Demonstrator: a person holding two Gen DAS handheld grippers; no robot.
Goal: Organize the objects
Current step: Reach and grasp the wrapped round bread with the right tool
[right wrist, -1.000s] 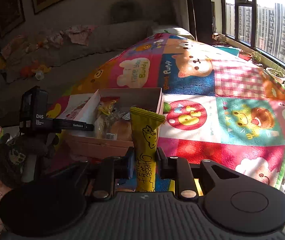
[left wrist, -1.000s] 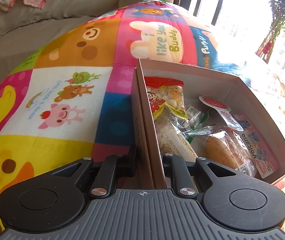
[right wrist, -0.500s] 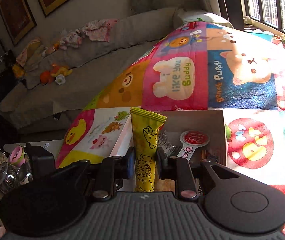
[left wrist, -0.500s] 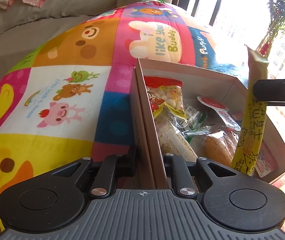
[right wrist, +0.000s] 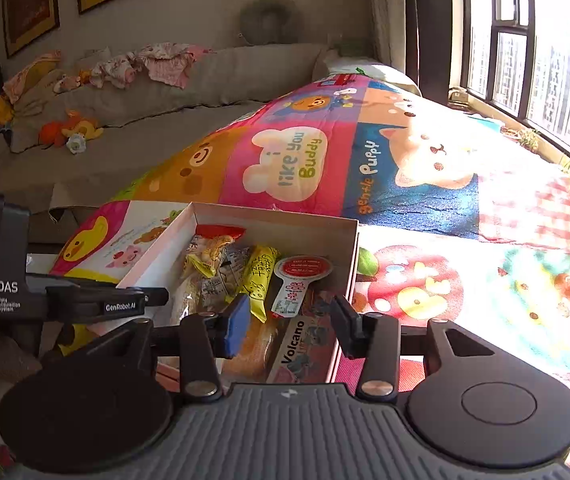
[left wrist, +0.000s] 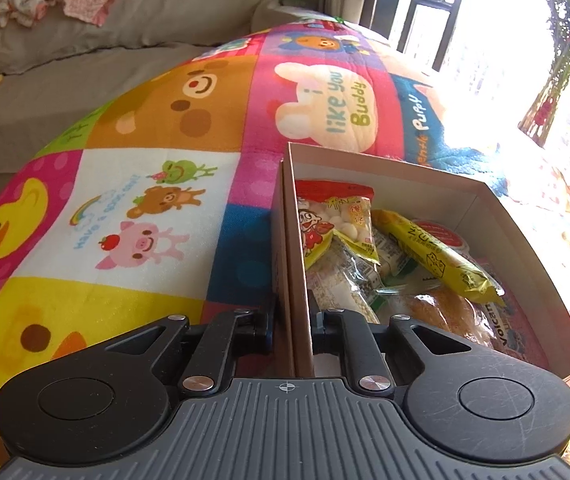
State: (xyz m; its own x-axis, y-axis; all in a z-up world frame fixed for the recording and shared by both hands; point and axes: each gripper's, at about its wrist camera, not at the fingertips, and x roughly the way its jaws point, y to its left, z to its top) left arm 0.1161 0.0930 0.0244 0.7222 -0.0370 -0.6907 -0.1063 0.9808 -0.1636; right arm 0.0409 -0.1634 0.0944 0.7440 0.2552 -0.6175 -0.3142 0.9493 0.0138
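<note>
The cardboard box sat on the cartoon play mat, its near wall pinched by the left gripper. Above the box's near end the right gripper hung level, jaws spread wide with nothing between them, while the yellow cheese stick lay slanted atop the snacks inside

Yellow cheese-stick packet lying slantwise atop other snacks inside the open cardboard box.
</note>
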